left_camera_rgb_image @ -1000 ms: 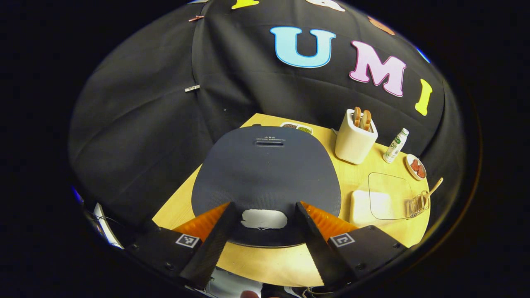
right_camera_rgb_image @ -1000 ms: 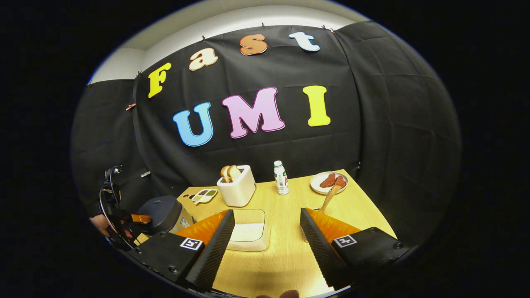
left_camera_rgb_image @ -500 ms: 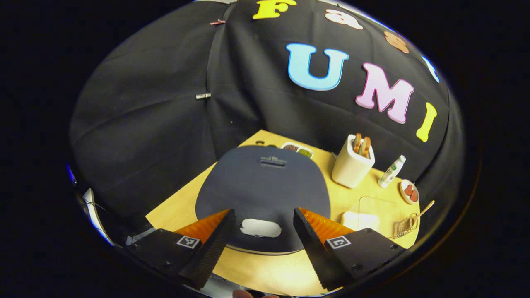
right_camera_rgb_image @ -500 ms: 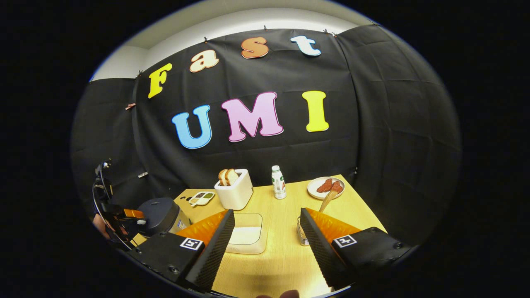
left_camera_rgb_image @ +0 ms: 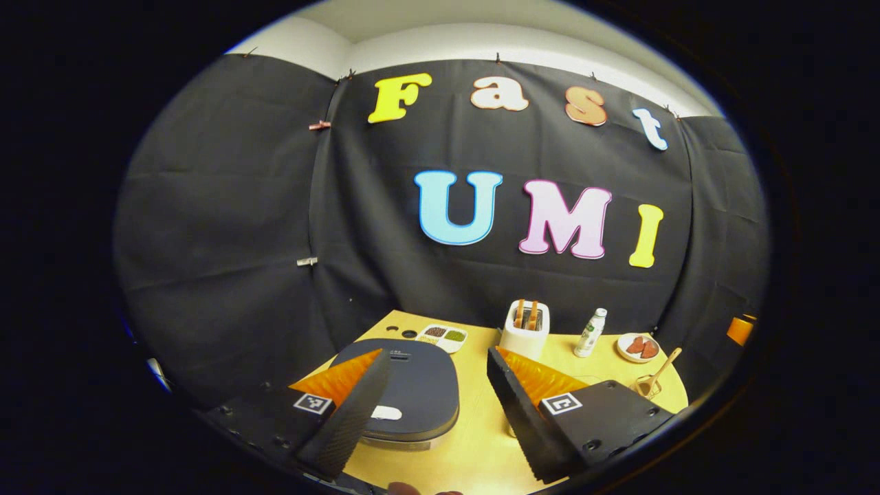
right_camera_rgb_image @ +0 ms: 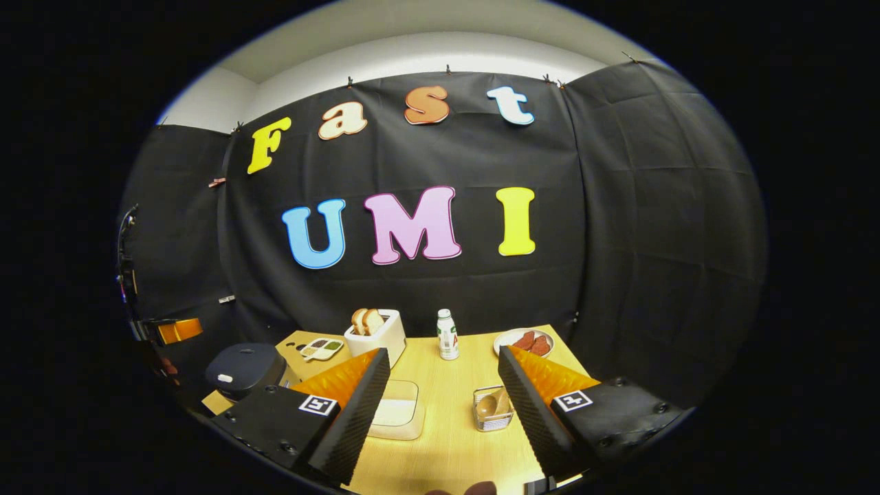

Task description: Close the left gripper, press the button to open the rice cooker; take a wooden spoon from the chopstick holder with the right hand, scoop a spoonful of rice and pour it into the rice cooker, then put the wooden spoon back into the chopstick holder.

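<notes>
The dark blue rice cooker [left_camera_rgb_image: 416,388] stands at the table's left with its lid down; its white button [left_camera_rgb_image: 386,412] shows at the front. My left gripper [left_camera_rgb_image: 433,423] is open, hanging back above and in front of the cooker without touching it. In the right gripper view the cooker [right_camera_rgb_image: 244,368] sits far left. The wooden spoon [right_camera_rgb_image: 489,404] rests in the wire chopstick holder [right_camera_rgb_image: 492,418], just beyond my open right gripper [right_camera_rgb_image: 443,426]. A clear-lidded rice box [right_camera_rgb_image: 397,412] lies between the fingers. The spoon's handle [left_camera_rgb_image: 661,368] sticks up at the right.
A white toaster [right_camera_rgb_image: 377,333] with bread, a small bottle [right_camera_rgb_image: 447,335] and a plate of red food [right_camera_rgb_image: 524,342] line the table's back. A condiment tray [right_camera_rgb_image: 321,348] lies behind the cooker. The other gripper [right_camera_rgb_image: 168,330] hovers at far left.
Both grippers have drawn back and up from the table. The left one has pulled well away from the cooker, which now looks much smaller. The lid stays down.
</notes>
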`<state>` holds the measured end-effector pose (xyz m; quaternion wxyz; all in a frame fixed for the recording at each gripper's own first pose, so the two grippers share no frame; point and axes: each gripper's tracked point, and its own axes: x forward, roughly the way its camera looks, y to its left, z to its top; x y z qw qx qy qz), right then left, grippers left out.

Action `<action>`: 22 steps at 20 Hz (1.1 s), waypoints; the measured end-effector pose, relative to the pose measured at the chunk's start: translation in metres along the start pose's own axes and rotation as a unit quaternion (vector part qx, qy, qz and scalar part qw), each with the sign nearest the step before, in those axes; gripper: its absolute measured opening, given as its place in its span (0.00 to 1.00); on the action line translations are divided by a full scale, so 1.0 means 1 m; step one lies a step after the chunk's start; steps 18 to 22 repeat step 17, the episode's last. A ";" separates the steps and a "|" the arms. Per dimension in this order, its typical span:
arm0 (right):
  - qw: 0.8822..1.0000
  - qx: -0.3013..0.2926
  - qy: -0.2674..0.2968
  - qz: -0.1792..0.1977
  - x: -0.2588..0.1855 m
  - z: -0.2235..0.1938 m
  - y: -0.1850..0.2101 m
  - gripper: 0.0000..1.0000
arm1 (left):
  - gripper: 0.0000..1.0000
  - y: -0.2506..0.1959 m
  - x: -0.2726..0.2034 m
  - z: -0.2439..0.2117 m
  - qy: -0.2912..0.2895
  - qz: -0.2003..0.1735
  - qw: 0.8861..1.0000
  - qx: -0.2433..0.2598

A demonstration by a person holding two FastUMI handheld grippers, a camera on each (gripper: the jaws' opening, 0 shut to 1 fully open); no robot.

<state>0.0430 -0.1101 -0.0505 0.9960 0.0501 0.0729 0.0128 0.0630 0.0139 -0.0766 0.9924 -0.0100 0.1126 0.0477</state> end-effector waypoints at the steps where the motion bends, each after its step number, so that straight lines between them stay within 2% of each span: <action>1: 1.000 0.001 -0.005 -0.002 -0.005 0.005 -0.001 0.98 | 0.95 -0.009 -0.011 0.010 -0.014 -0.004 1.000 0.008; 5: 1.000 -0.008 -0.028 -0.011 -0.017 0.020 0.000 0.98 | 0.95 -0.048 -0.054 0.040 -0.066 -0.029 0.997 0.010; 6: 0.999 -0.009 -0.032 -0.012 -0.021 0.023 0.000 0.98 | 0.92 -0.057 -0.063 0.045 -0.076 -0.033 0.996 0.007; 11: 0.998 -0.018 -0.058 -0.019 -0.034 0.037 0.002 0.98 | 0.95 -0.089 -0.096 0.049 -0.106 -0.053 0.993 0.001; 12: 0.998 -0.019 -0.062 -0.020 -0.037 0.041 0.003 0.98 | 0.91 -0.093 -0.100 0.051 -0.110 -0.058 0.992 0.000; 15: 0.997 -0.024 -0.075 -0.023 -0.041 0.048 0.005 0.98 | 0.95 -0.105 -0.105 0.058 -0.119 -0.071 0.990 0.007; 16: 0.996 -0.027 -0.082 -0.025 -0.042 0.052 0.006 0.98 | 0.92 -0.109 -0.106 0.058 -0.120 -0.076 0.990 0.009; 17: 0.995 -0.030 -0.090 -0.026 -0.043 0.056 0.006 0.98 | 0.95 -0.114 -0.107 0.060 -0.122 -0.083 0.989 0.012; 22: 0.995 -0.030 -0.090 -0.026 -0.043 0.056 0.006 0.98 | 0.95 -0.114 -0.107 0.060 -0.122 -0.083 0.989 0.012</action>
